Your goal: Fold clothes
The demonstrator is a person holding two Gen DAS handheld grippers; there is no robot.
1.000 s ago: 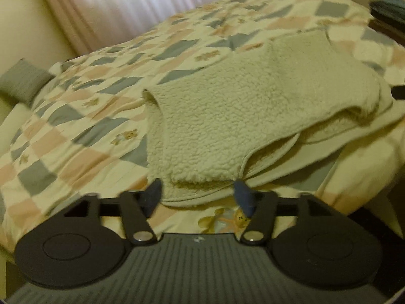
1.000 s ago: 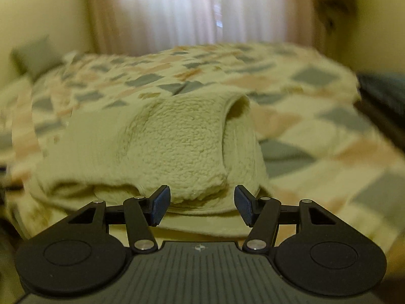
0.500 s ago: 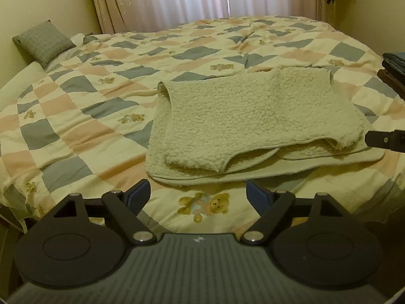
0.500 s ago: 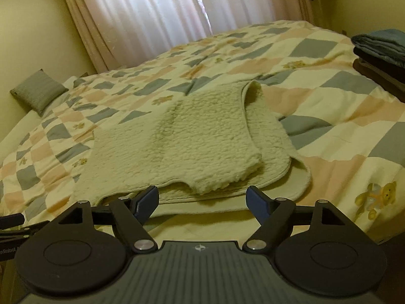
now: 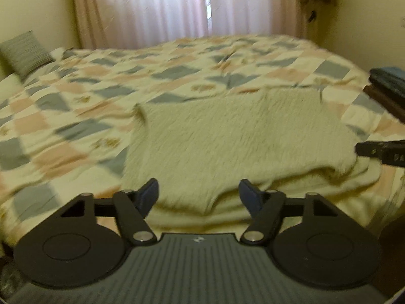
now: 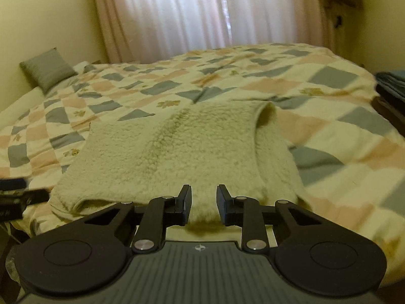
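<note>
Fingers of the left gripper (image 5: 198, 194) stand wide apart and hold nothing, poised just over the near edge of the cream fleece garment (image 5: 235, 141). On the right gripper (image 6: 203, 204) the fingers (image 6: 186, 202) are drawn close with a narrow gap between them; fleece shows in that gap at the near hem, but whether it is pinched cannot be told.

Largest is the bed, covered by a checked quilt (image 6: 157, 86) of grey, pink and cream squares that runs back to the white curtains (image 6: 192, 12). Wide bare quilt lies beyond the garment and to its left; to the right the quilt drops off at the bed's edge near a dark folded stack (image 5: 389, 81).

The garment lies folded flat on the quilt's near part, one layer over another. Its near edge runs almost along the bed's front edge, with the lower layer showing as a thin strip below the upper. In the right wrist view its far right corner curls up into a small open fold (image 6: 267, 112).

A grey cushion (image 5: 24, 50) leans at the far left by the wall.
</note>
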